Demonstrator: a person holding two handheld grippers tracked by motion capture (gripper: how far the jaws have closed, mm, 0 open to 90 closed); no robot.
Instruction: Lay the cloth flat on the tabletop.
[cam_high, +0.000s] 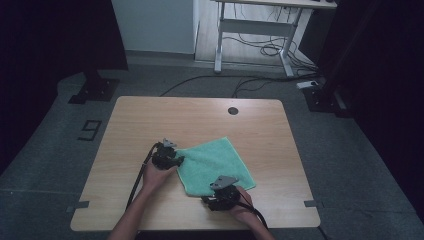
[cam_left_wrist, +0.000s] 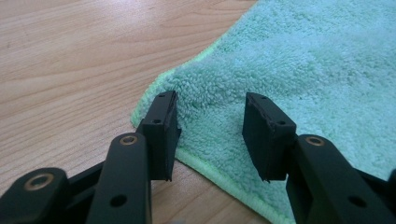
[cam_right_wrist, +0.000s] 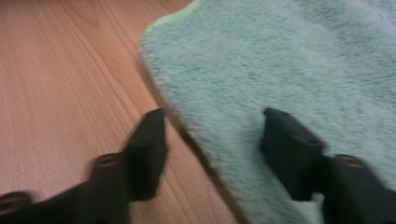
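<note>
With both sets of jaws open astride the green towel's (cam_high: 214, 162) corners, I should pinch deep, clear of the bench (cam_high: 150, 120).

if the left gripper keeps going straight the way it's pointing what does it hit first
Most likely the green towel: the open left gripper already straddles its near corner, so the raised terry fold between the jaws comes first, though depth is hard to judge.

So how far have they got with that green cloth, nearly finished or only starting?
Only starting, it seems. The green towel lies spread flat on the wooden table, with no fold showing. In hand: the left gripper stands open astride one corner, and the right gripper open over the near edge. Neither has closed yet, so gripping and whatever follows, perhaps folding, is left.
</note>
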